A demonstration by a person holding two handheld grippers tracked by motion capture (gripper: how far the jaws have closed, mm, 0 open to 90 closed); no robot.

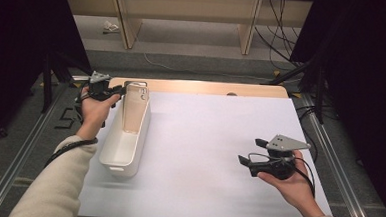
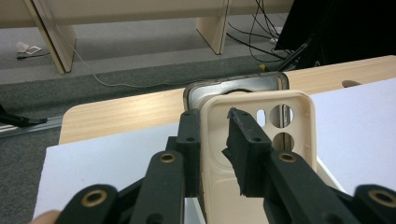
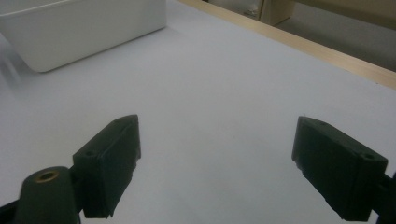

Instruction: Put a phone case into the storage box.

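Your left tongs (image 1: 118, 90) sit at the far left of the table (image 1: 213, 154), right at the far end of the long white bin (image 1: 127, 135). A cream phone case (image 2: 261, 140) stands upright there, leaning inside the bin's far end, with a darker grey-rimmed case or phone (image 2: 233, 86) just behind it. In the left gripper view the cream case rises between your two black jaws: the left jaw lies along the case's outer left edge and the right jaw is in front of its inner face, beside the round camera cut-outs. The jaws stand narrow, with a slim gap, and you have the case's wall between them; whether the pads press on it or only lie against it I cannot tell. Your left hand (image 1: 94, 111) holds that gripper just to the left of the bin.

Your right tongs (image 1: 249, 151) are well apart from all this, over the bare white sheet at the near right of the table, held in your right hand (image 1: 290, 181). Their jaws are spread wide with nothing between them, only the white surface below.

The bin lies lengthwise along the left side of the sheet, and the right gripper view catches one of its corners far off. Past the table's wooden far edge are wooden shelf legs (image 1: 247, 36) and loose cables (image 1: 280, 38) on the floor.
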